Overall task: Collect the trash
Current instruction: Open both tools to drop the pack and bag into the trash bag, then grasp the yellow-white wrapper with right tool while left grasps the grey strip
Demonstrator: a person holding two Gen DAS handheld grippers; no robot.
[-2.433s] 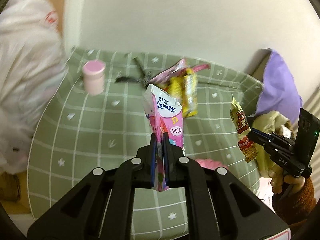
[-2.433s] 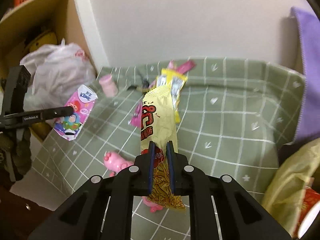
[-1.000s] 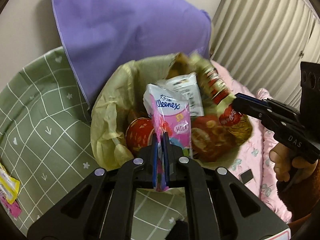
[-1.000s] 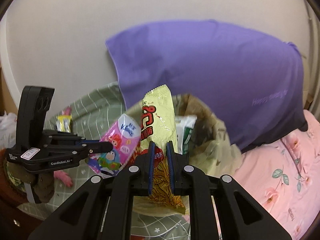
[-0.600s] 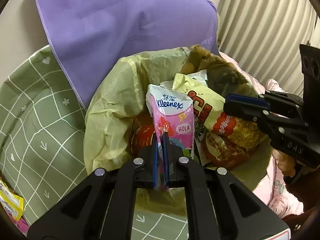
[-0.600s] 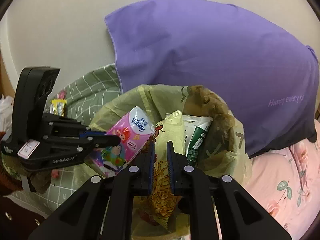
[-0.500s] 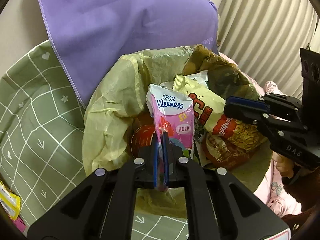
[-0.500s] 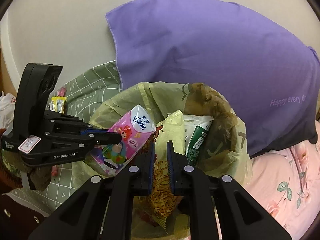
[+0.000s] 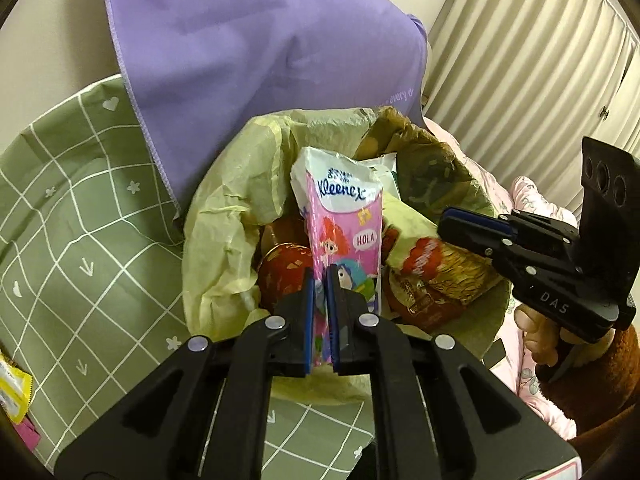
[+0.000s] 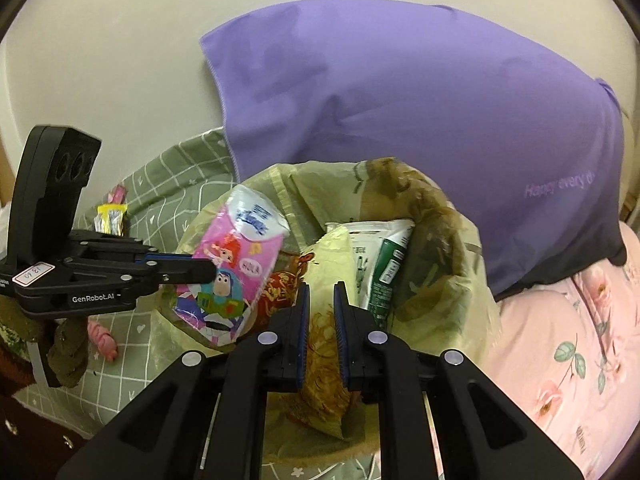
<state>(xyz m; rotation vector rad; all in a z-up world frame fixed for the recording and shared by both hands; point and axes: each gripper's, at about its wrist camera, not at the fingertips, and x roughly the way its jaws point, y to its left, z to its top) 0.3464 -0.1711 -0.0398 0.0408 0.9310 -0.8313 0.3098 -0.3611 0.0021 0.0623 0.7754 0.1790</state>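
Left wrist view: the left gripper [image 9: 320,312] has its two blue-padded fingers nearly closed on the lower edge of a pink-and-white plastic tissue packet [image 9: 342,232], which stands upright between them over the mouth of a crinkled yellow-green plastic trash bag [image 9: 224,232]. The packet reads "Kleenex" on its white top and "HOLA" in a small bubble, with cartoon figures below. Inside the bag lie a red round-lidded container [image 9: 284,268], a yellow-and-red printed snack wrapper [image 9: 436,264] and other packaging too crumpled to name. The right gripper [image 9: 460,228], marked "DAS", reaches in from the right with its tips at the snack wrapper. The bag sits on a green grid-patterned sheet [image 9: 68,216], in front of a purple pillow [image 9: 248,56].

Right wrist view: the right gripper [image 10: 321,312] has its fingers slightly parted, and the snack wrapper [image 10: 324,320] lies between them, its top leaning into the trash bag [image 10: 440,292]; whether the pads press on it cannot be told. Behind it in the bag stands a white-and-green printed pouch [image 10: 380,264]. The left gripper [image 10: 192,270], labelled "GenRobot.AI", holds the tissue packet [image 10: 232,268] tilted over the bag's left rim. The purple pillow [image 10: 420,108] bears faint lettering, "Happy every d". A pink floral sheet [image 10: 568,340] lies at the right.
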